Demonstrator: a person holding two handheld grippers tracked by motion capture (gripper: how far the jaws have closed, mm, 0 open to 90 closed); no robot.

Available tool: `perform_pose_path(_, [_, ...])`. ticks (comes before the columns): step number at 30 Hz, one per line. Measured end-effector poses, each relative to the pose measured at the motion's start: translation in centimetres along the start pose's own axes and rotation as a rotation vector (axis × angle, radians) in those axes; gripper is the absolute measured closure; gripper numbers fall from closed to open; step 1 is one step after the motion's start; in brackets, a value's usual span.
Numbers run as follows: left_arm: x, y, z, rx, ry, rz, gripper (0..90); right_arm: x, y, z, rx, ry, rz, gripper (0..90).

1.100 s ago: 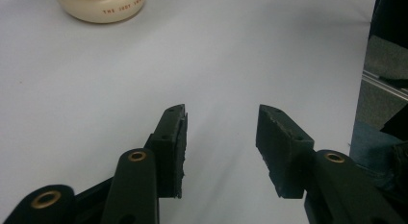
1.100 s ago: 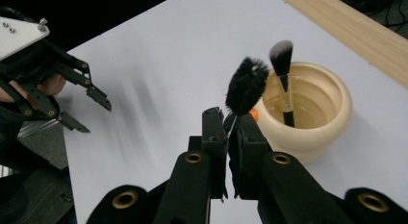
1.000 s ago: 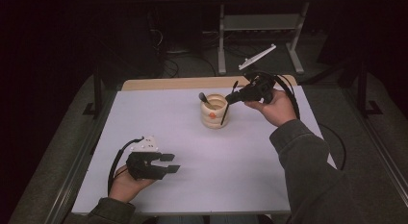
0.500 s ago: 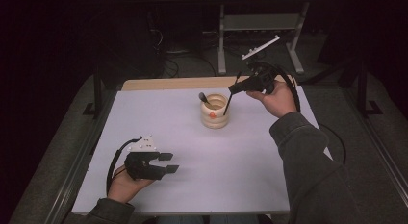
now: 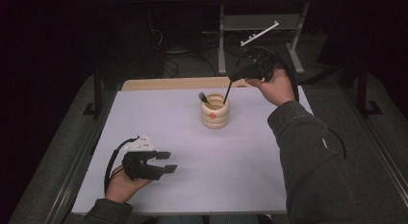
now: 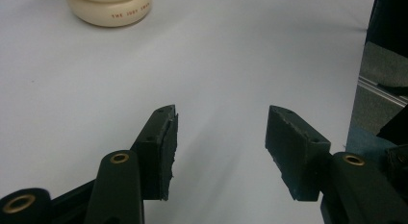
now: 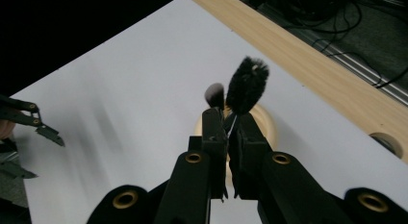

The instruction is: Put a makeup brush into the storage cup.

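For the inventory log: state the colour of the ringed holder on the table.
Cream, with a small orange-red mark on the holder; the high view shows it best.

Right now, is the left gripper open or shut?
Open. The left gripper has a wide gap between its jaws with bare white table showing through.

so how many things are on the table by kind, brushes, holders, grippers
brushes: 2, one held in the right gripper above the holder, one standing in the holder
holders: 1, the cream ridged holder
grippers: 2, the right one and the left gripper, fingers apart near the table's front
total: 5
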State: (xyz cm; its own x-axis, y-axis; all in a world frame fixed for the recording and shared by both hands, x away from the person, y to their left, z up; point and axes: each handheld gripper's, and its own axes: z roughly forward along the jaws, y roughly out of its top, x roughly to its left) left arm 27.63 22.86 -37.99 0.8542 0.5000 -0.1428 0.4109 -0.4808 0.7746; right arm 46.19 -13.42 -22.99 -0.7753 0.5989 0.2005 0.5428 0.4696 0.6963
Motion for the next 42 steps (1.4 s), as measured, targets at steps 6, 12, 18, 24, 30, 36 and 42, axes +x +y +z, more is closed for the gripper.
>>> perform_pose_path(6, [0.0,0.0,-0.2,-0.009,0.001,-0.002,43.1,-0.5,1.0,0.0,-0.004,-0.031,0.011,84.8])
perform_pose_path(12, [0.1,0.0,-0.3,-0.013,0.002,-0.005,41.5,-1.0,1.6,0.4,-0.019,-0.053,0.033,84.8])
perform_pose_path(18, [0.1,0.0,-0.4,-0.012,0.0,-0.006,40.6,-1.4,1.7,2.0,0.005,-0.078,0.04,84.8])
perform_pose_path(24, [0.2,0.0,-0.5,-0.008,0.0,-0.007,39.5,-1.5,1.8,3.8,0.031,-0.086,0.033,84.8])
perform_pose_path(30, [0.2,0.0,-0.7,-0.012,0.001,-0.014,38.0,-1.5,1.7,4.9,0.041,-0.091,0.047,84.8])
perform_pose_path(36, [0.1,0.0,-0.6,-0.013,-0.004,-0.012,36.0,-1.7,1.4,5.6,0.044,-0.102,0.059,84.7])
perform_pose_path(42, [0.0,0.0,-0.5,-0.013,-0.003,-0.01,35.1,-2.1,1.0,6.0,0.043,-0.117,0.057,84.7])
